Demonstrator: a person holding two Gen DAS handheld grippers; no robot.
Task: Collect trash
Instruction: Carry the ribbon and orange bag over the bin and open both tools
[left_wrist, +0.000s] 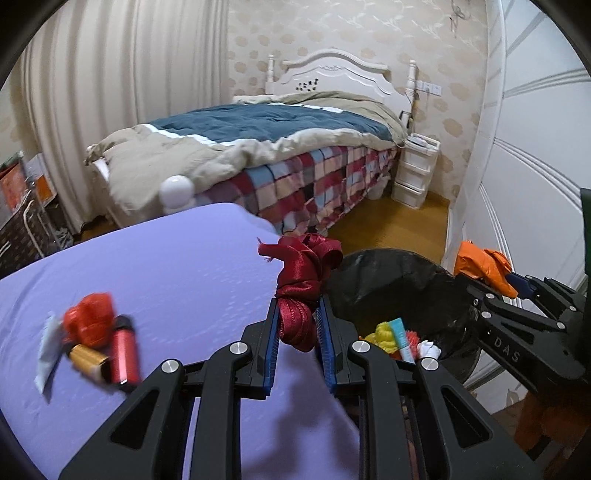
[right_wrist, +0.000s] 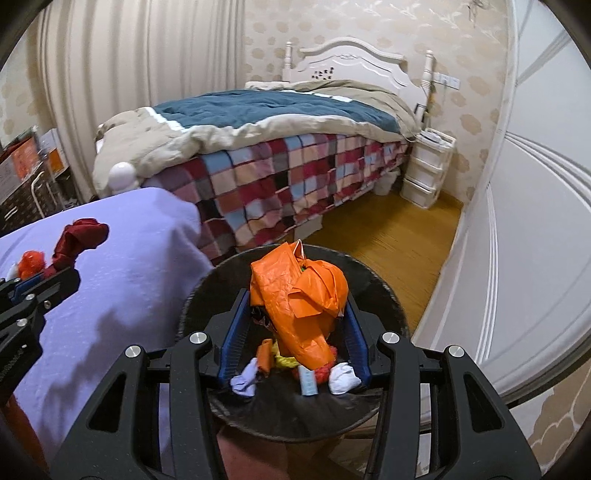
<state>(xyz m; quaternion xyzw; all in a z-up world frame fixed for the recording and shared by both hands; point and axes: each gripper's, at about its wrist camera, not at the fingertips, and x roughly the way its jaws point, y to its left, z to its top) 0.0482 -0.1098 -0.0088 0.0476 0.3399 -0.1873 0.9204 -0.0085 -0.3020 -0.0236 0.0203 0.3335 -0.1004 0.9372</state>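
Left wrist view: left gripper is clamped on a red ribbon above the right edge of the purple table, just beside the black bin. A red tube and gold roll lie near the left edge.

Right wrist view: right gripper, partly closed, grips an orange bag over the bin's mouth; bare floor lies beyond its rim.

You see a dark red ribbon in the black left gripper, blue pads. At three o'clock, an orange bag over the black bin. The table cover is lilac; at twelve, a checked red-and-blue bedspread.
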